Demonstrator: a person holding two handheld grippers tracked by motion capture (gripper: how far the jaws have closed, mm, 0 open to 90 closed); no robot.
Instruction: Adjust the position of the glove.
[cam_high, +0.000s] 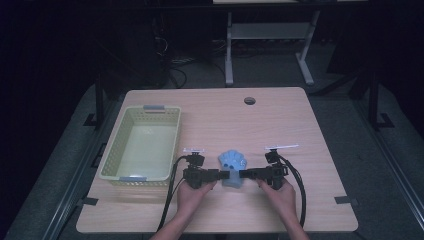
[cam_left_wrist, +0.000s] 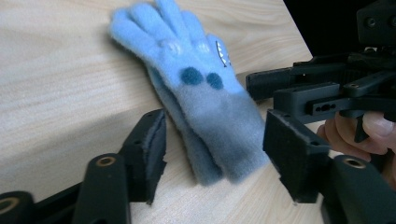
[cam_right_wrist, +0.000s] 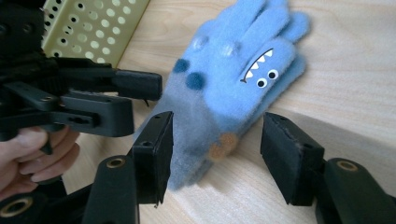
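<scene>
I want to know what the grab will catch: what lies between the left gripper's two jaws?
The cuff end of the blue glove lies between the jaws of the left gripper, on the table; the left gripper view shows it.

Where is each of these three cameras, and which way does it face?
High view: fixed above the person's side, looking forward and down at the table, basket, both forearms and grippers.
Left gripper view: rides the left gripper, looking along its jaws at the blue gloves; the other gripper and fingers show.
Right gripper view: rides the right gripper, facing the gloves, basket corner and opposite hand.
Shared: the gloves, in all three.
</scene>
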